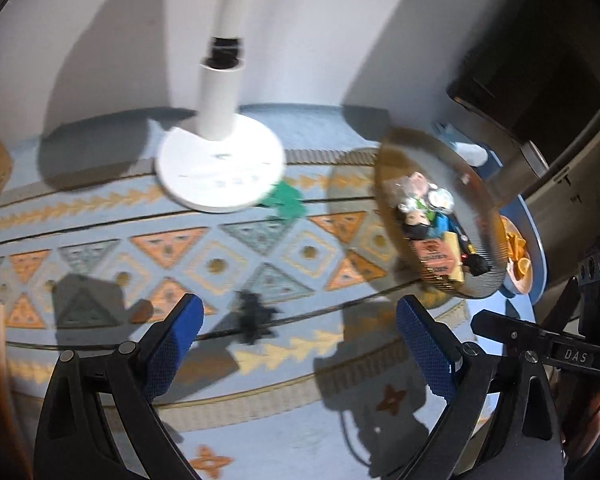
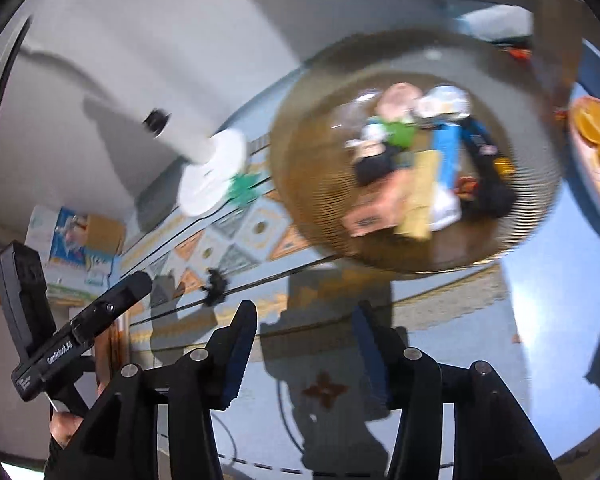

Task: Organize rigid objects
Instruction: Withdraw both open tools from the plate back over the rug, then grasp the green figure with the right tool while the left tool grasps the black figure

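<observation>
Left black two-finger gripper with blue textured pads point(image 1: 298, 336) pointing steeply down, jaws standing wide apart, nothing between them, just air. Right black gripper with blue pads point(image 2: 302, 354) also tilting down, jaws parted but way narrower than left one, gap empty too. Each gripper's black handle poking into other's view: right one at right edge of left view, left one at lower left of right view, with bit of person's hand point(image 2: 66, 426) wrapping it underneath. Both views pretty blurry.
</observation>
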Available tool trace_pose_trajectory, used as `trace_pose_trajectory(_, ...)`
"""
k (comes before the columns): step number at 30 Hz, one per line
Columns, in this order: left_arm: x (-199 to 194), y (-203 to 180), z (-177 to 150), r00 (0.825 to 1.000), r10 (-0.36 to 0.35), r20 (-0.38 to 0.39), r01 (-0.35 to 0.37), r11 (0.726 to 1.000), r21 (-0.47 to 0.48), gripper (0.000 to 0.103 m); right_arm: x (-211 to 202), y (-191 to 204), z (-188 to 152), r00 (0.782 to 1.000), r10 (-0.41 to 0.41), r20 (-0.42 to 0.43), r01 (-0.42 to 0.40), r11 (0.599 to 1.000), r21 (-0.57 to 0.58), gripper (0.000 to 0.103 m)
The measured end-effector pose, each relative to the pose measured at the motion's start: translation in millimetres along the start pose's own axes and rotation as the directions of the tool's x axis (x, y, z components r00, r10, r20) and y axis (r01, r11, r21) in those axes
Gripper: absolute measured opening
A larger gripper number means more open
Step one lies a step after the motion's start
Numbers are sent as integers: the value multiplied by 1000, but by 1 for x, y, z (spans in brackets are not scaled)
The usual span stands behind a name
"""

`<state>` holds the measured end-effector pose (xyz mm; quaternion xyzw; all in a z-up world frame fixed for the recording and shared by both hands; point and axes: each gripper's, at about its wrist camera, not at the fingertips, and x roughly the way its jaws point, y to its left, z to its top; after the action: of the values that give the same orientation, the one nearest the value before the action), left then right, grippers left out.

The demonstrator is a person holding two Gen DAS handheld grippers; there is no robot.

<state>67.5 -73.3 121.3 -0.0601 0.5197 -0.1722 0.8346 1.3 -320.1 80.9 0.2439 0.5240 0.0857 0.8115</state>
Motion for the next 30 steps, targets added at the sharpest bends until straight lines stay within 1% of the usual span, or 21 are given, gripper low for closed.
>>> trace_pose_trajectory(4,-8,30,-3,1000,-2,-15,2,1000,-9,97,18,20,1,1000,2,-11,-2,1000,-5,50)
trace_pose_trajectory(9,-3,64,-16,996,-10,-84,10,1000,-2,97,47,40,0,999,9,-52,-9,1000,11,50)
trace_pose_trajectory(13,6,79,-26,991,-21,-134,24,1000,20,97,69,58,-6,996,8,-87,-7,1000,13,50)
trace_pose_trajectory(16,13,79,-27,987,-30,-160,41,997,62,97,83,71,-3,995,-18,-94,17,1000,-9,50)
trace_pose_trajectory(18,18,76,-27,983,-48,-175,65,994,92,97,88,79,3,995,-41,-88,38,999,-30,50)
trace_pose_trajectory(23,35,60,-21,975,-96,-201,128,979,156,97,103,94,31,993,-87,-79,82,994,-71,50)
trace_pose_trajectory(27,49,44,-19,973,-90,-215,137,966,217,97,121,104,54,988,-121,-95,111,988,-104,50)
trace_pose_trajectory(30,58,30,-21,973,-69,-219,129,954,270,97,137,107,67,982,-167,-93,155,980,-127,50)
